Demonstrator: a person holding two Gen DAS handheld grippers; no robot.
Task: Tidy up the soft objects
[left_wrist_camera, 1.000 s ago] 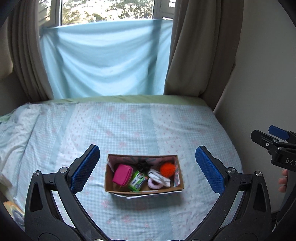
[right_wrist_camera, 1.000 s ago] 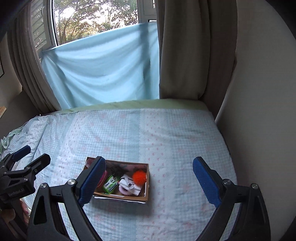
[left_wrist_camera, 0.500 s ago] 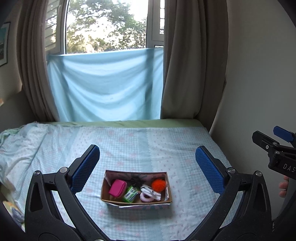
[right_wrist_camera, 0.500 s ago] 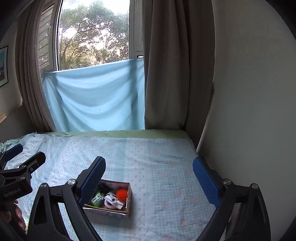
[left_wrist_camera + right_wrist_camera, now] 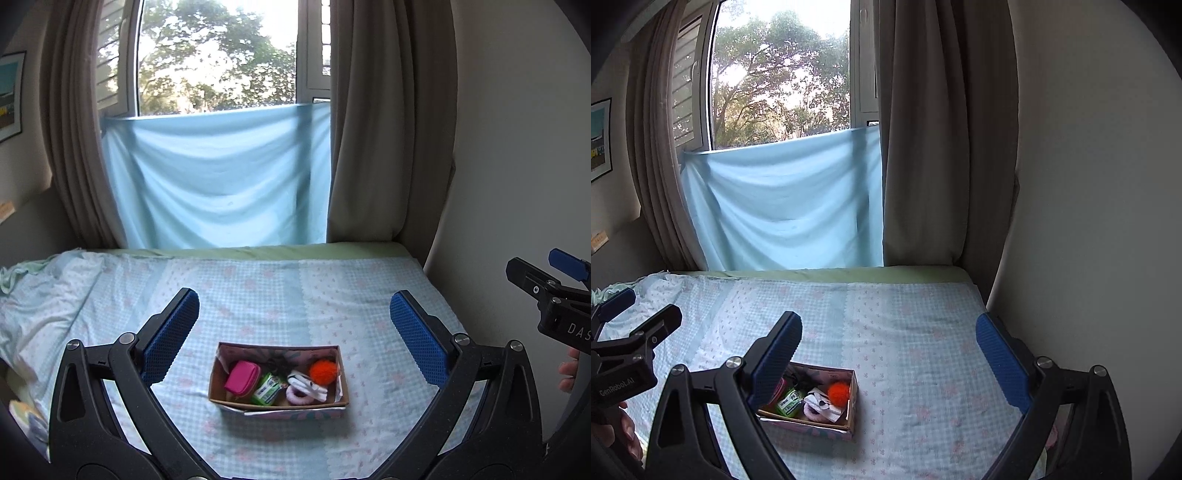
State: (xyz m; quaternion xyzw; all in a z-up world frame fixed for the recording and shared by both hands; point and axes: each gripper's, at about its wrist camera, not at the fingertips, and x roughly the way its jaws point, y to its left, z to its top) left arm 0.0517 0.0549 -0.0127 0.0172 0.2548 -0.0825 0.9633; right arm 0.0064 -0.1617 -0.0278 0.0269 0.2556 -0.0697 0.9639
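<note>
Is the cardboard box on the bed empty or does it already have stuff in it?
Not empty. The open-topped cardboard box holds a pink zip pouch, a green packet, a white-and-pink bundle and an orange pompom.

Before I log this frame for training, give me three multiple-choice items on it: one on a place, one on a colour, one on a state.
1. Where does the cardboard box sit?
A. on the bed sheet
B. on the windowsill
C. on the floor

2. What colour is the fuzzy ball in the box?
A. blue
B. orange
C. yellow

3. How do the left gripper and the right gripper stand?
A. both shut on the box
B. one shut on the pink pouch
C. both open, holding nothing

Answers:
1. A, the box rests on the checked bed sheet.
2. B, the ball shows bright orange beside the white items.
3. C, each pair of blue pads is spread wide with only bedding between them; the pink pouch lies in the box.
</note>
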